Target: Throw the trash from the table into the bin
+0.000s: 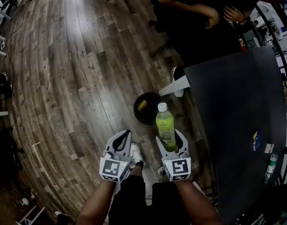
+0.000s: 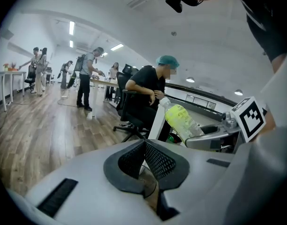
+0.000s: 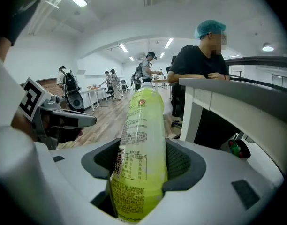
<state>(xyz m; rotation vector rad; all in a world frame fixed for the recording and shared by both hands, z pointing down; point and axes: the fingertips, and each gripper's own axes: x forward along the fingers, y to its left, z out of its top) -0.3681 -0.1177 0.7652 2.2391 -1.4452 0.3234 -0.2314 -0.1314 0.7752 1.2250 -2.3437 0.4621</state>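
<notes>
Green bottle [image 3: 139, 121]: clamped mid-body in the right gripper [image 3: 142, 163], jaws wide, cap pointing away. Its barcode shows only in the right gripper view. Only the head view shows the black bin [image 1: 146, 108] on the floor just beyond the bottle, beside the dark table [image 1: 232, 102]. Left gripper [image 1: 122, 137]: jaws together, empty.

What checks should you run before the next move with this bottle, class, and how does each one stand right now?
1. Right gripper clamped on the green bottle: ok.
2. Left gripper shut and empty: ok.
3. Bin open at the top: ok.
4. Bottle directly over the bin: cannot tell.
5. Table cleared of trash: not ok, a small bottle is on it.
</notes>
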